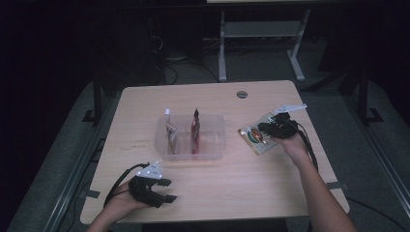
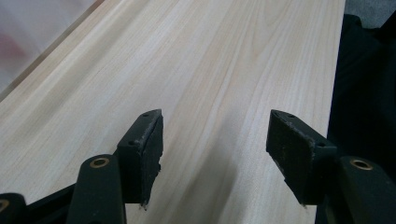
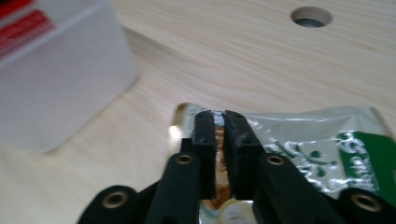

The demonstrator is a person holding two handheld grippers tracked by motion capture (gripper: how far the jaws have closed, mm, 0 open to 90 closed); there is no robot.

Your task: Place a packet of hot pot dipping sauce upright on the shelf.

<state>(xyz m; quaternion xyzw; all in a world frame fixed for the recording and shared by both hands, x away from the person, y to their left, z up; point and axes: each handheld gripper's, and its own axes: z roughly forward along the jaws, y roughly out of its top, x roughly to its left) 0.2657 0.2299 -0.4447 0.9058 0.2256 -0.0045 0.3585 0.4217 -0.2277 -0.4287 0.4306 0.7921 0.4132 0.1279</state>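
A silver and green foil snack packet (image 1: 252,139) lies on the right part of the wooden table (image 1: 241,183). My right gripper (image 1: 263,129) is shut on its edge; in the right gripper view the two jaws (image 3: 219,116) pinch the foil packet (image 3: 303,144) with almost no gap. My left gripper (image 1: 168,190) rests near the table's front left, open, with nothing between its fingers. In the left gripper view its jaws (image 2: 215,135) stand wide apart over bare wood (image 2: 210,56).
A clear plastic bin (image 1: 212,145) stands mid-table, left of the right gripper, with a pale packet (image 1: 170,133) and a red packet (image 1: 195,130) upright inside. The bin's wall (image 3: 56,84) is near the held packet. A round cable hole (image 1: 242,94) sits near the far edge.
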